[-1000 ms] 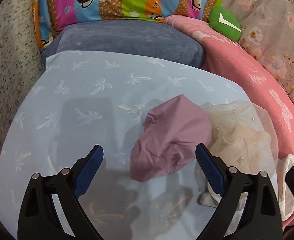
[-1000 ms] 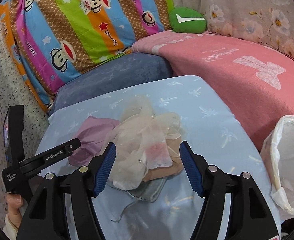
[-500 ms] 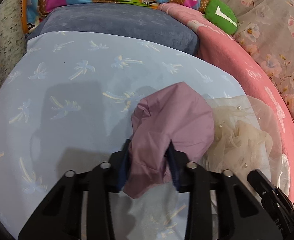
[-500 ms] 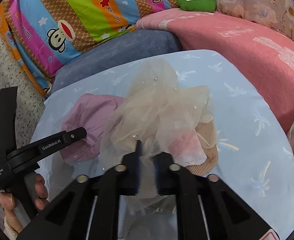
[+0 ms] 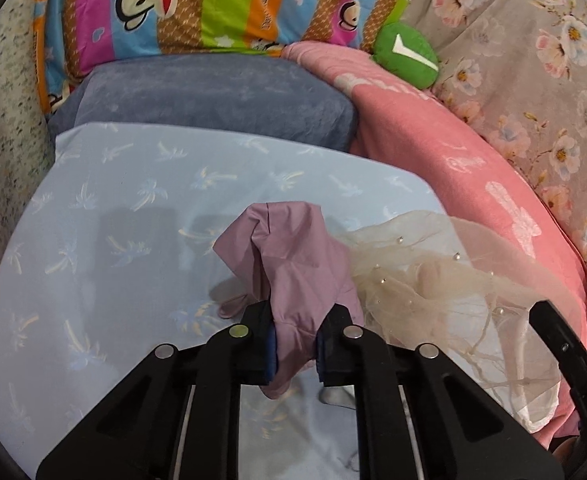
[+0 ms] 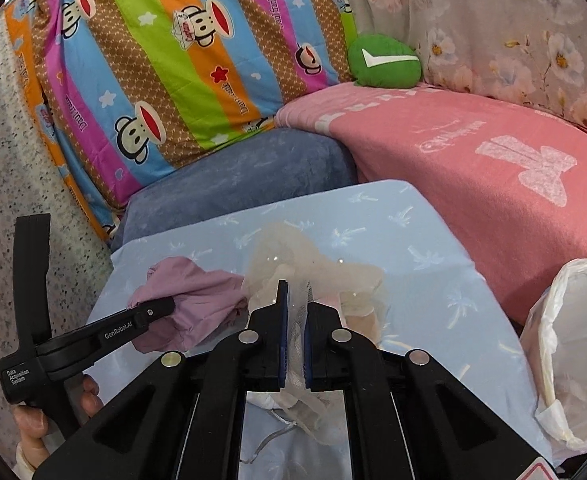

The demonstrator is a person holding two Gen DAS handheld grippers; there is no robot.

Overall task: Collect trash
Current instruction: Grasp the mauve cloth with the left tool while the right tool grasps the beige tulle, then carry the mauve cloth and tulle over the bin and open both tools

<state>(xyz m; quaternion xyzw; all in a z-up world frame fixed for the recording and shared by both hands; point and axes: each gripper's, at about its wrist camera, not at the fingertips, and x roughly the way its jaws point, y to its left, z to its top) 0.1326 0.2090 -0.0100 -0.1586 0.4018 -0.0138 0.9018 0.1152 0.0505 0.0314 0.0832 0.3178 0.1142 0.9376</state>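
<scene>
The trash here is two soft pieces lying side by side on the light blue surface (image 5: 141, 240): a cream net cloth with small beads (image 5: 425, 280) and a purple cloth (image 5: 293, 264). They touch each other near the middle of the surface.

Behind the surface stands a big striped pillow with cartoon monkeys (image 6: 165, 68), and a pink blanket (image 6: 473, 168) lies to the right of the surface. A grey-blue cushion (image 5: 213, 92) sits between the pillow and the surface. A bin with a white plastic bag (image 6: 573, 344) stands at the right edge, just beside the surface. A small green cushion (image 6: 385, 62) rests at the far end of the blanket.

The left gripper (image 5: 295, 350) is closing its jaws, and the purple cloth is pinched between them, partly lifted from the surface. The right gripper (image 6: 295, 332) has its jaws pressed together on a fold of the net cloth. A hand (image 6: 53, 412) holds the handle of the left gripper.
</scene>
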